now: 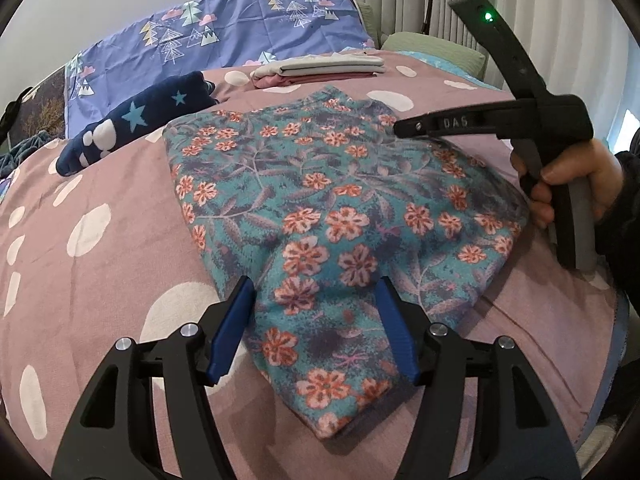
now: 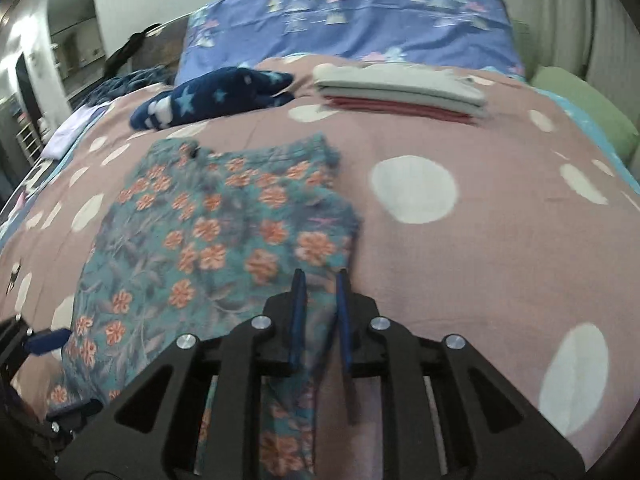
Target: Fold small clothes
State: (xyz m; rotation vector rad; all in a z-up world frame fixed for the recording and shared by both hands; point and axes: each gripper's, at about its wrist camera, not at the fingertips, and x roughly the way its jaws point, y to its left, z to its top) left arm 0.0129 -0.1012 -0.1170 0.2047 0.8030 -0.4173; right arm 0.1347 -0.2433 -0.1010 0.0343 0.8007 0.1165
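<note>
A teal floral garment (image 1: 320,208) lies partly folded on the pink dotted bedspread (image 1: 100,280); it also shows in the right wrist view (image 2: 208,232). My left gripper (image 1: 314,292) is open, its blue fingers (image 1: 236,324) straddling the garment's near corner just above it. My right gripper (image 2: 320,280) is nearly closed on a fold of the garment's right edge, cloth running between the fingers (image 2: 298,312). The right gripper's handle and the hand (image 1: 560,168) show at the right of the left wrist view.
A folded stack of grey and pink clothes (image 2: 400,92) and a navy star-print garment (image 2: 212,96) lie at the far side of the bed. A blue pillow (image 2: 352,16) stands behind them, a green cushion (image 2: 584,116) at the right.
</note>
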